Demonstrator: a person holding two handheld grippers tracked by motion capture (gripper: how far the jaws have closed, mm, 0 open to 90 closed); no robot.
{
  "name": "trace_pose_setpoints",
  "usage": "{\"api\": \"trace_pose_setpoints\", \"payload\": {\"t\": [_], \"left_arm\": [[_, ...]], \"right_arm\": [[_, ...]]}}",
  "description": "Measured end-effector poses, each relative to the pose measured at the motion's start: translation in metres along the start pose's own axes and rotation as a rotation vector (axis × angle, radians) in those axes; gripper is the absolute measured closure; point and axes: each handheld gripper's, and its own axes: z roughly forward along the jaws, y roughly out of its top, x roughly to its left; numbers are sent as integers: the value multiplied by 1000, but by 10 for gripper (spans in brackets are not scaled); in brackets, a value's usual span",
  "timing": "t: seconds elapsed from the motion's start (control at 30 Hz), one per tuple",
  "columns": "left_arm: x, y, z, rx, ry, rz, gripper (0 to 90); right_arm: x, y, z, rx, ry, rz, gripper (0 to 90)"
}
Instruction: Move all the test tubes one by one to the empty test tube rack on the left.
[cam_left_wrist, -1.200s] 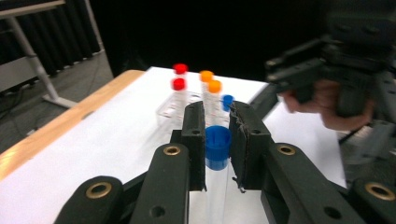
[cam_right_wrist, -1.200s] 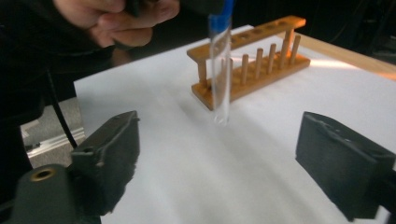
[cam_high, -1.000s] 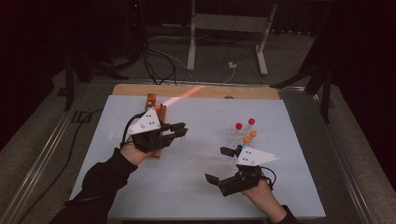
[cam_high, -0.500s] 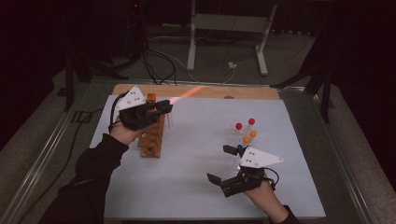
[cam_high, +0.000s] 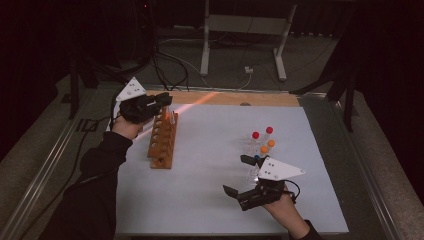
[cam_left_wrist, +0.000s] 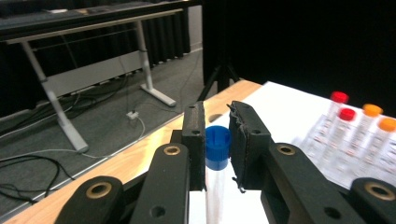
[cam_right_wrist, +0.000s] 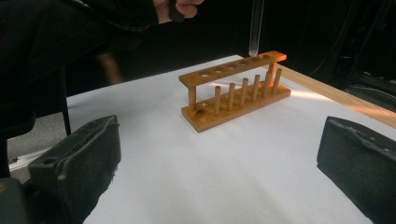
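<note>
Dark room, white table top (cam_high: 210, 150) with a wooden edge at the far side — tube in the air over the rack.

The left gripper (cam_left_wrist: 217, 140) has its pads clamped on a blue-capped test tube (cam_left_wrist: 217, 149), the tube hanging upright with its round tip just above the far end of the wooden rack (cam_high: 163, 140). The right gripper (cam_high: 240, 175) rests near the front edge, jaws wide apart and empty — just beside a cluster of red- and orange-capped tubes (cam_high: 262, 142).
</note>
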Motion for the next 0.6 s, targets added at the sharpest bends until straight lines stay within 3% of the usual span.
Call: {"api": "trace_pose_setpoints", "payload": {"t": [0.27,0.6], "left_arm": [[29,-3,8,21,71,-36,782],[58,-17,29,53,151,-69,782]], "right_arm": [[-1,0,-2,-7,5,6,0],[-1,-1,-1,-1,14,9,0]]}}
